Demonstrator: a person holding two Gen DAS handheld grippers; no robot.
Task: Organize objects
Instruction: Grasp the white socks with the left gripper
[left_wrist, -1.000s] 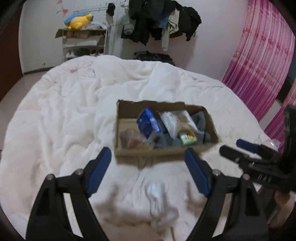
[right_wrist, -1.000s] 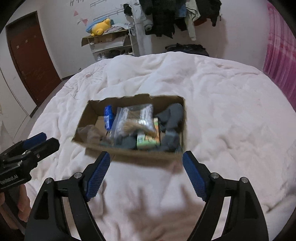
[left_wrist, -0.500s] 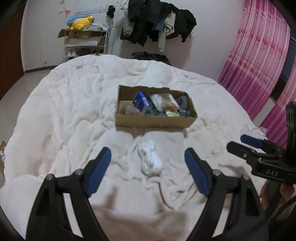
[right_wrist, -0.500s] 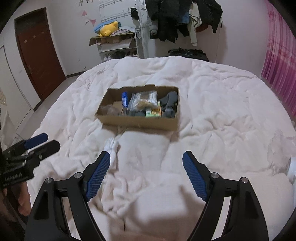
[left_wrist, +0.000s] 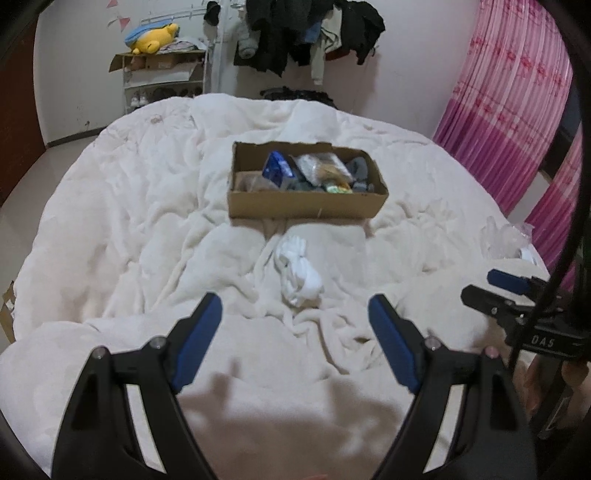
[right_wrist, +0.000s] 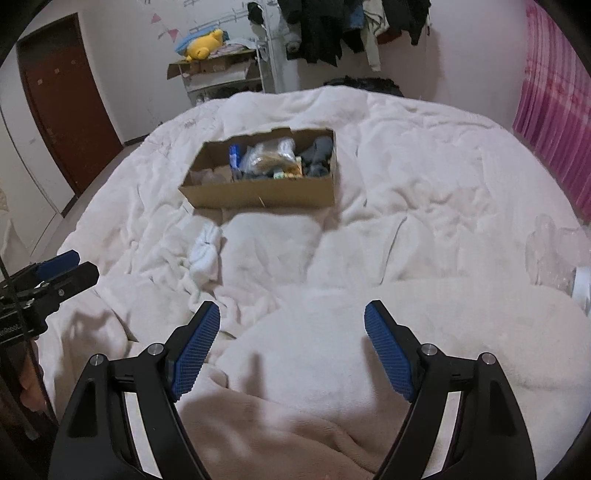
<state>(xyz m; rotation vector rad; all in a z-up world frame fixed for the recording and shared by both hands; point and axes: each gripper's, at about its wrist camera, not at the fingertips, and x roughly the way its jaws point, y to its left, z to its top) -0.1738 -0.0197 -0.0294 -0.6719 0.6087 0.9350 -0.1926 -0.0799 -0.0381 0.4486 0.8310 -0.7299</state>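
Note:
A brown cardboard box (left_wrist: 303, 205) (right_wrist: 258, 194) sits in the middle of a white bed. It holds a blue packet (left_wrist: 276, 169), clear bags (left_wrist: 321, 168), grey socks (right_wrist: 317, 155) and other items. A rolled white sock (left_wrist: 297, 273) (right_wrist: 205, 254) lies on the blanket in front of the box. My left gripper (left_wrist: 295, 343) is open and empty, just short of the sock. My right gripper (right_wrist: 291, 347) is open and empty, further back over the blanket. Each gripper shows at the edge of the other's view.
A crumpled clear plastic bag (right_wrist: 554, 254) (left_wrist: 506, 240) lies at the bed's right edge. Pink curtains (left_wrist: 509, 110) hang on the right. A shelf with a yellow plush toy (left_wrist: 155, 38) and hanging clothes (left_wrist: 306, 29) stand at the far wall. A brown door (right_wrist: 70, 110) is on the left.
Both grippers have pulled back from the box, which now looks smaller and farther. The white sock has come fully into view ahead of the left gripper. Both stay open.

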